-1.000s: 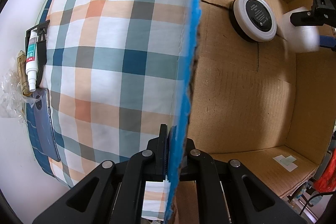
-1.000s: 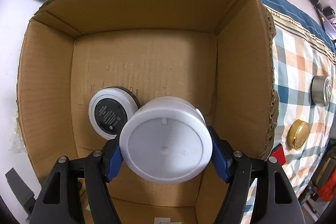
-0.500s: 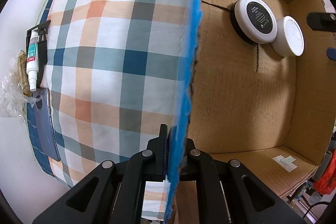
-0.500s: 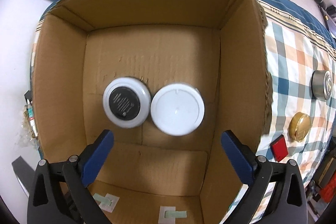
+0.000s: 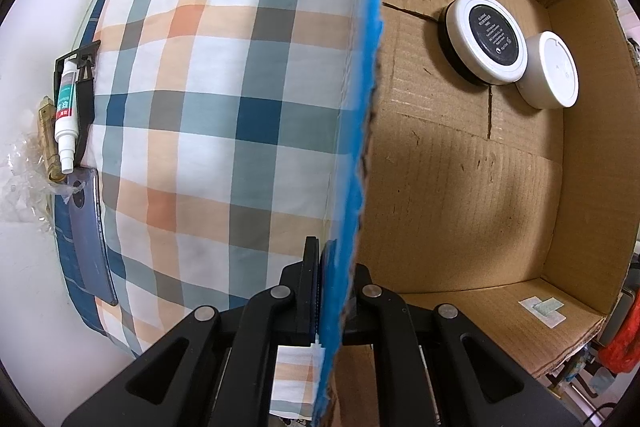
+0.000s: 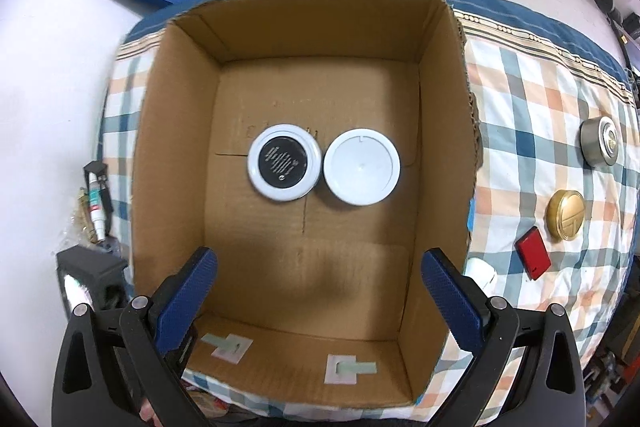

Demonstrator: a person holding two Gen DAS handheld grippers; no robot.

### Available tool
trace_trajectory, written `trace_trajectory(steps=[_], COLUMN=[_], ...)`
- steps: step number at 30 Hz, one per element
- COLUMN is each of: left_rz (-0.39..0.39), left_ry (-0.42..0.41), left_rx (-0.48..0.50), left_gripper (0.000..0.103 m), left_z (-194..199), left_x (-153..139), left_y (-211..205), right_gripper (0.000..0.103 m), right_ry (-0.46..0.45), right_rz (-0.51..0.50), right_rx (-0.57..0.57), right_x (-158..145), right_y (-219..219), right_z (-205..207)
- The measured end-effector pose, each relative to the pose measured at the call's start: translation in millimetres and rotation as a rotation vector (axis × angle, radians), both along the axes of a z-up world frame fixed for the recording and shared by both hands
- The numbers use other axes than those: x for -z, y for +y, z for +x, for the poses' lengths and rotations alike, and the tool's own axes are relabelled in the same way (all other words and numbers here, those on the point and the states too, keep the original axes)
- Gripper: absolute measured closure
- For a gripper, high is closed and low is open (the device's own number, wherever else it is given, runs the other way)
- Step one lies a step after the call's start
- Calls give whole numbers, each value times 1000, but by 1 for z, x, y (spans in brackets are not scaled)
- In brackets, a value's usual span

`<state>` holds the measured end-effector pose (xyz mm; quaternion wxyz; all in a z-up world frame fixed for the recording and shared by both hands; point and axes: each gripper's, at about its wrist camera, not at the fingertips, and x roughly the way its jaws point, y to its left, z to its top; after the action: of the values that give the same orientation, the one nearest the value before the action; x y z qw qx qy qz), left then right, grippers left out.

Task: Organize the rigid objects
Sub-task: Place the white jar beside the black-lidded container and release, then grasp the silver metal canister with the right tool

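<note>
The white jar lies lid-up on the floor of the cardboard box, touching a white tin with a black label on its left. My right gripper hangs above the box with its blue pads wide apart, holding nothing. My left gripper is clamped on the box wall with the blue edge.

1 cardboard box, 2 round white containers inside it, 1 gold tin, 1 silver tin, 1 red case, 1 white tube.
</note>
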<state>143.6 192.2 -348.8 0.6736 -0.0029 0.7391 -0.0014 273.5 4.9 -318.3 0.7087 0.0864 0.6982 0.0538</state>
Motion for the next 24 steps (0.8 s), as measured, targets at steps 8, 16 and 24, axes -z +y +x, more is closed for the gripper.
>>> trace_trajectory(steps=[8, 16, 24], left_rz=[3, 7, 8], left_ry=[2, 6, 11], left_rx=[-4, -1, -11], left_gripper=[99, 99, 98], left_z=[3, 5, 7], left_x=[-1, -2, -2], left_y=[-3, -4, -3], right_gripper=[0, 0, 0], right_ry=[-19, -51, -176], right_rz=[45, 105, 4], right_rx=[22, 155, 592], right_x=[-17, -27, 6], right_y=[-17, -83, -247], right_z=[-16, -26, -24])
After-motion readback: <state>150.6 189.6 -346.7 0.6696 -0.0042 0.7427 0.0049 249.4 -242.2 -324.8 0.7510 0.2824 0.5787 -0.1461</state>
